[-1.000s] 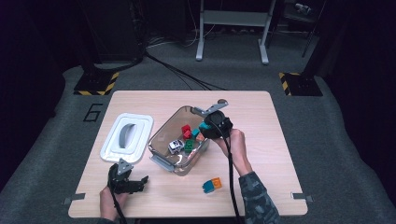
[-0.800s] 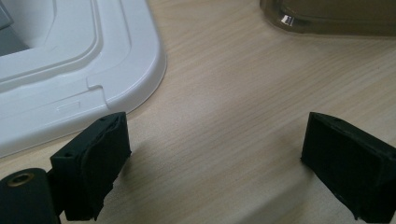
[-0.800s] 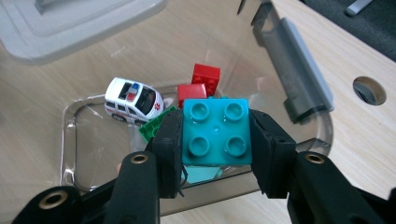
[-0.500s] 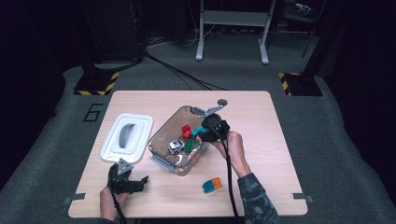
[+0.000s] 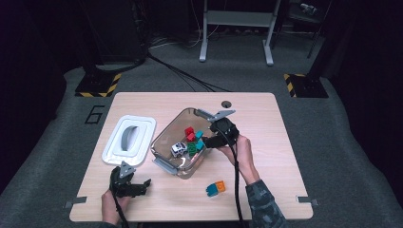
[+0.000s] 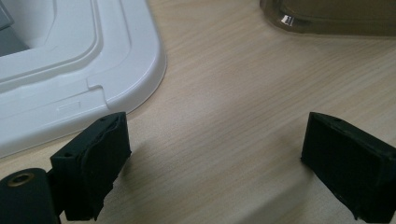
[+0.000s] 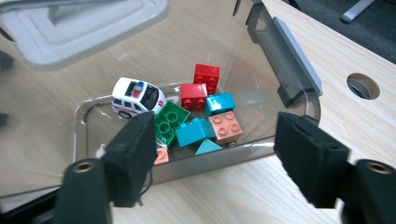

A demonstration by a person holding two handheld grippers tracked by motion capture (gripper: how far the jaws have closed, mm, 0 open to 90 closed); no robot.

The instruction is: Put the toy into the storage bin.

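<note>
Coloured bricks [image 7: 196, 114] lie beyond right gripper's [image 7: 215, 158] spread jaws

Table [image 6: 224, 93]: pale wood-grain surface, showing smooth and matt between the left gripper's jaws. Lid [image 6: 93, 60], ahead-left of them: white plastic, showing a soft sheen. Bin [image 7: 261, 144], beyond the right gripper's jaws: clear smoky plastic, reflecting glossily. Bricks [image 7: 196, 133] and toy car [image 7: 137, 97] inside: glossy plastic. Jaw pads: looking matt black, rubbery.

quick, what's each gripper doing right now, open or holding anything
left gripper: open, empty, above bare table.
right gripper: open, empty, at the clear bin rim.
</note>
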